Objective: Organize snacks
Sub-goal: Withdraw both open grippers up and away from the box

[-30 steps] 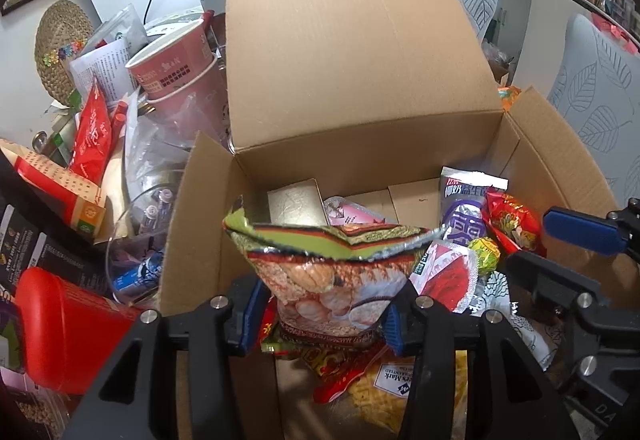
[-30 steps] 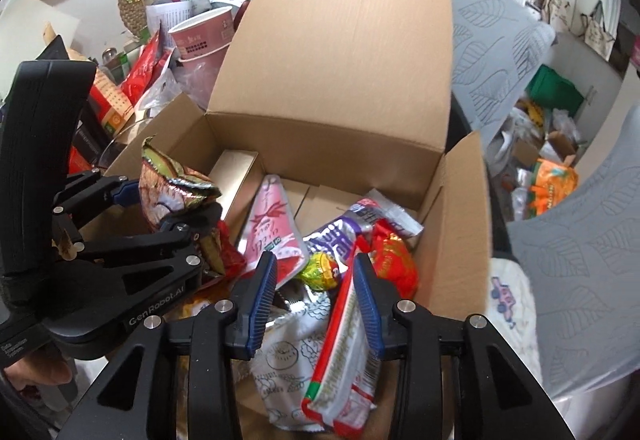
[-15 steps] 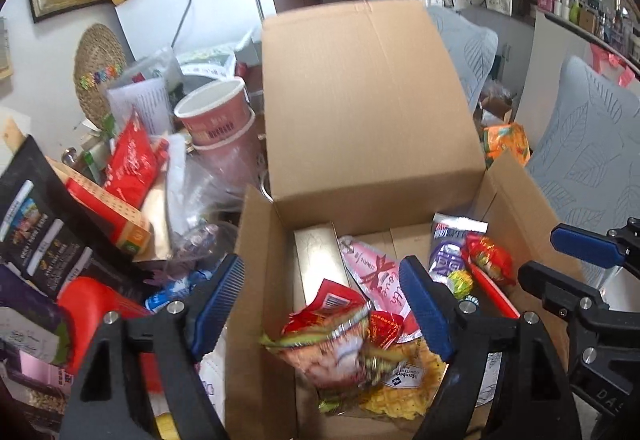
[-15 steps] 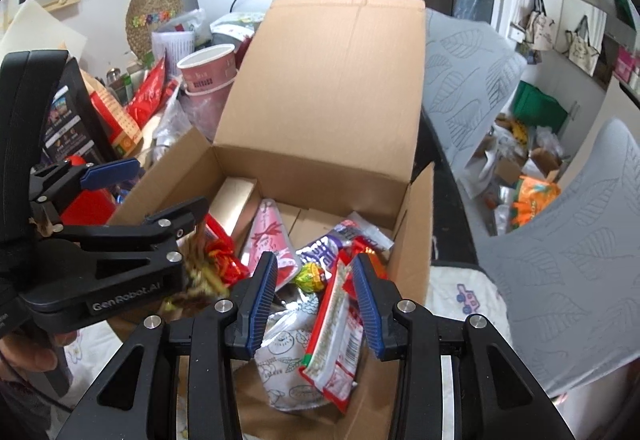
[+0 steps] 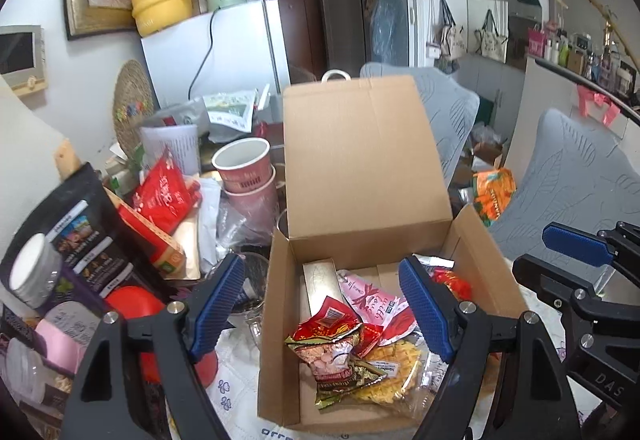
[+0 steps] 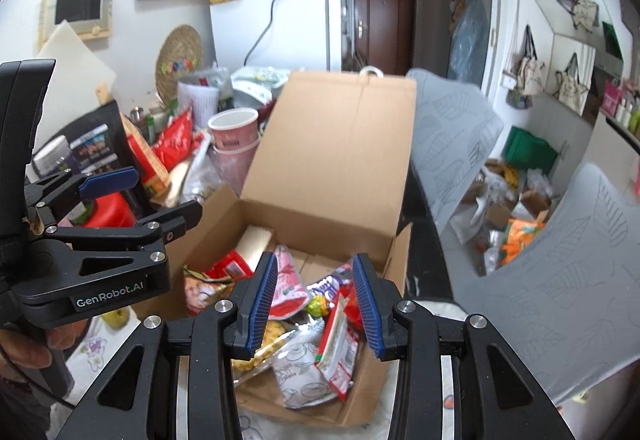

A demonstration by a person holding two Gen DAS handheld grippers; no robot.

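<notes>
Snacks in shiny bags lie piled inside the open brown cardboard box [image 5: 280,340], which sits on a white cloth with small flower prints [image 5: 236,380]. On top near the front is a crumpled red and green bag with nuts pictured on it [image 5: 332,348]. It rests on a clear bag of yellow curly chips [image 5: 394,372]. Behind them lie a pink and white pouch [image 5: 370,298] and a flat gold box [image 5: 320,280] that leans along the left wall of the box. Farther right are a purple wrapper [image 6: 322,286], a long red and white packet [image 6: 336,344] and a white bag with drawings [image 6: 304,372].

The left gripper [image 5: 320,308] hangs over the box with its blue pads spread wide and nothing between them. The right gripper [image 6: 314,306] hangs over the right side of the box. Its pads are apart too, with nothing in them.

Left of the box, two pink paper cups [image 5: 246,170] are stacked one in the other. A red foil bag [image 5: 164,196] and a round red plastic tub [image 5: 136,308] are near them. The tall box lid [image 5: 360,156] stands up at the back.
</notes>
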